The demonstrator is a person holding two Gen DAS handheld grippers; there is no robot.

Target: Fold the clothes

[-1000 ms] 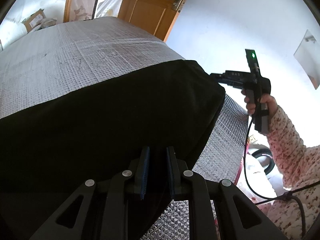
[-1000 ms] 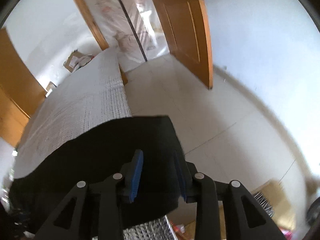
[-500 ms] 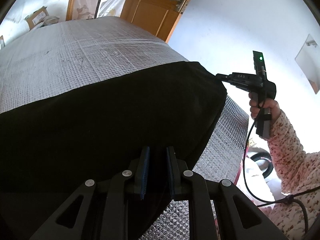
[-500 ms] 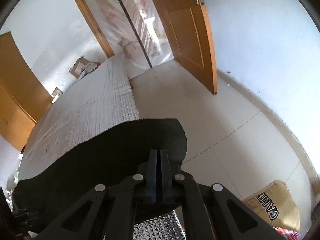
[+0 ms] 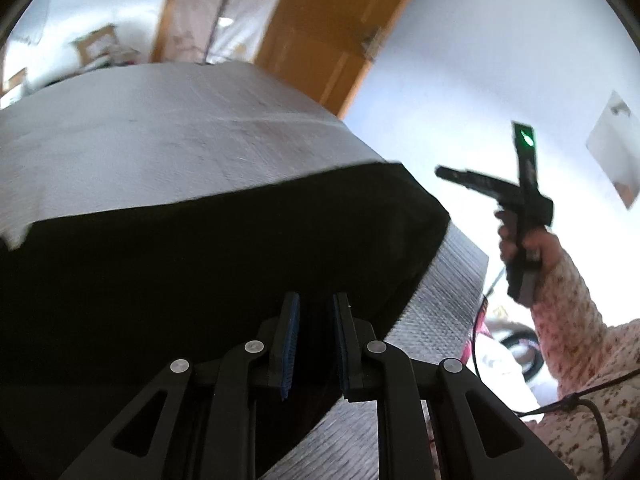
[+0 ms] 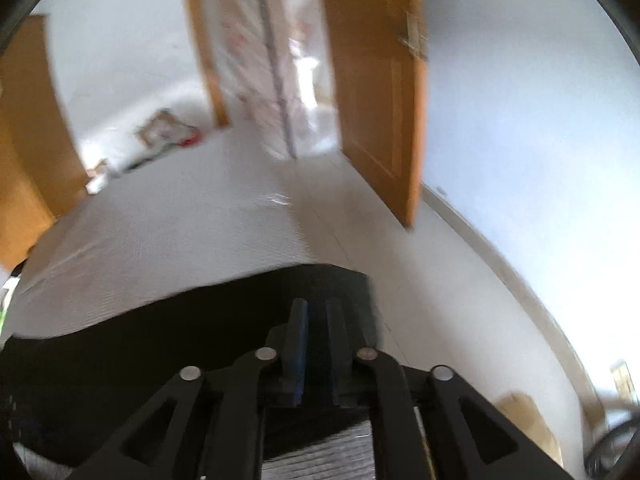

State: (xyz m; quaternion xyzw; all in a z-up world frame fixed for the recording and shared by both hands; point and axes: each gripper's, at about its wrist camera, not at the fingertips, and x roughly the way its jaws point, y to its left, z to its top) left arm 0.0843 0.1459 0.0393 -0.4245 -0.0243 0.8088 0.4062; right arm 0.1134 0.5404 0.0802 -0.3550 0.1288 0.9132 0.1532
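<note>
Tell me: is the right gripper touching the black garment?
No, the right gripper is in the air, with white wall showing between it and the corner of the black garment.

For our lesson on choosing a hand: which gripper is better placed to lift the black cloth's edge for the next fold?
Probably the left gripper: its fingers straddle the near edge of the black cloth. The right gripper hangs beside the corner, apart from it.

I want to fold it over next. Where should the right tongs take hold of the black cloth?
Probably the black cloth at its far right corner, coming in from the right, where the right tongs hover just clear of it. That corner lies flat at the table edge, so one finger could slip under it.
</note>
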